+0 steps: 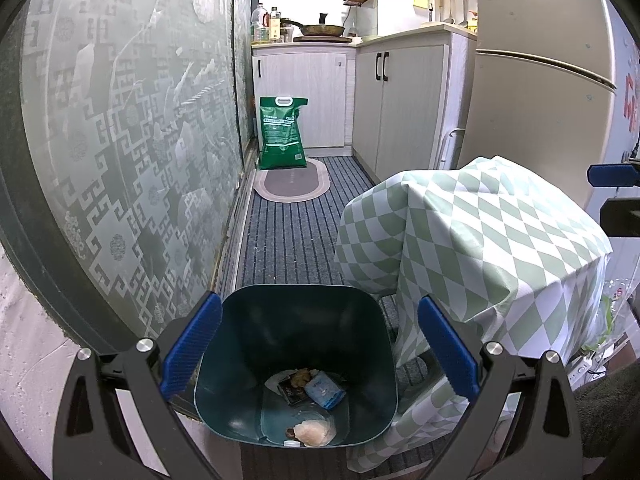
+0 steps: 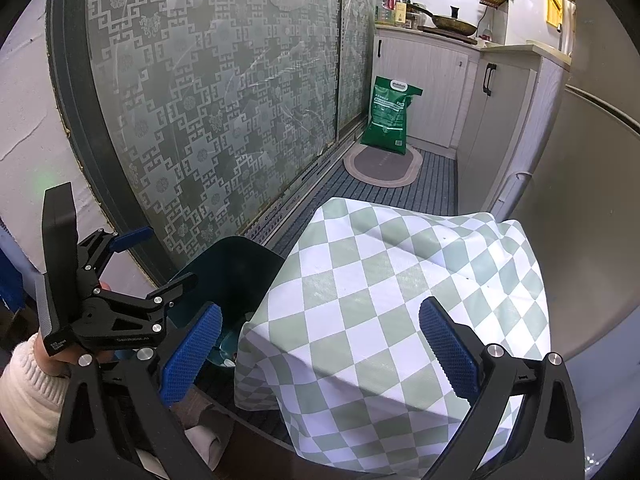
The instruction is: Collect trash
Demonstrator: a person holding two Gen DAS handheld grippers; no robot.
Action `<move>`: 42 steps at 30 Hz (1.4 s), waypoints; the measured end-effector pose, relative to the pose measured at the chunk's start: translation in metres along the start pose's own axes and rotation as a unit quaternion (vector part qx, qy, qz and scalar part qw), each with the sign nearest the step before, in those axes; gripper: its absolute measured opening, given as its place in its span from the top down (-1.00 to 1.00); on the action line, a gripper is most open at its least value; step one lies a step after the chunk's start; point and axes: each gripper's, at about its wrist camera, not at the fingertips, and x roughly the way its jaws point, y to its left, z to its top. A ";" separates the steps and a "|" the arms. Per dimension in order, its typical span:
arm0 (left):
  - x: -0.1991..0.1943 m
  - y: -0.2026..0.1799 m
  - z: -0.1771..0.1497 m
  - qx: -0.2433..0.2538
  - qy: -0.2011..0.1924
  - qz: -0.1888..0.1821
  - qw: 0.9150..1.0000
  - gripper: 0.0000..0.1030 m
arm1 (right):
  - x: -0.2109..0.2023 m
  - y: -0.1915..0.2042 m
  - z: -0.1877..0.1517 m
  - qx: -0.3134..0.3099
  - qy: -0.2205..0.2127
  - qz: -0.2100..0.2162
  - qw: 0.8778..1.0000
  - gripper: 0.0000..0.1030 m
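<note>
The left gripper hangs above the bin with its jaws spread wide and empty, one blue pad at each side of the rim, not touching it; this position suits a drop into the bin or a look at its contents. The bin is dark green, square-mouthed and open, and stands on the striped mat between the glass door and the draped table. The trash lies on its floor, below the jaws: a blue packet, a dark wrapper, white paper and a pale lump nearest the camera. The right gripper hangs over the table's checked cloth with jaws equally wide and empty. No trash shows on the cloth between them, so collection appears largely done.
</note>
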 end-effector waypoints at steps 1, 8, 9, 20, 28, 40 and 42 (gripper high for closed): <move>0.000 0.000 0.000 0.000 0.000 -0.001 1.000 -0.94 | 0.000 0.000 0.000 -0.001 0.000 0.000 1.000 -0.94; 0.001 -0.002 0.001 -0.001 0.000 -0.002 1.000 -0.94 | -0.001 0.000 0.000 0.001 -0.001 0.000 1.000 -0.94; 0.001 -0.003 0.001 -0.001 0.000 -0.002 1.000 -0.94 | -0.001 0.000 0.000 0.001 0.000 0.000 1.000 -0.94; 0.000 -0.002 0.001 -0.001 0.001 -0.002 1.000 -0.94 | -0.001 0.000 0.000 0.000 -0.001 0.000 1.000 -0.94; 0.001 -0.004 0.002 0.000 0.000 -0.003 1.000 -0.94 | -0.001 0.000 -0.001 0.001 -0.001 0.001 1.000 -0.94; 0.001 -0.004 0.002 0.000 0.001 -0.003 1.000 -0.94 | -0.001 0.000 0.000 0.002 -0.001 0.001 1.000 -0.94; 0.002 -0.004 0.000 0.001 0.002 -0.004 1.000 -0.94 | 0.000 0.000 0.000 0.001 -0.001 0.001 1.000 -0.94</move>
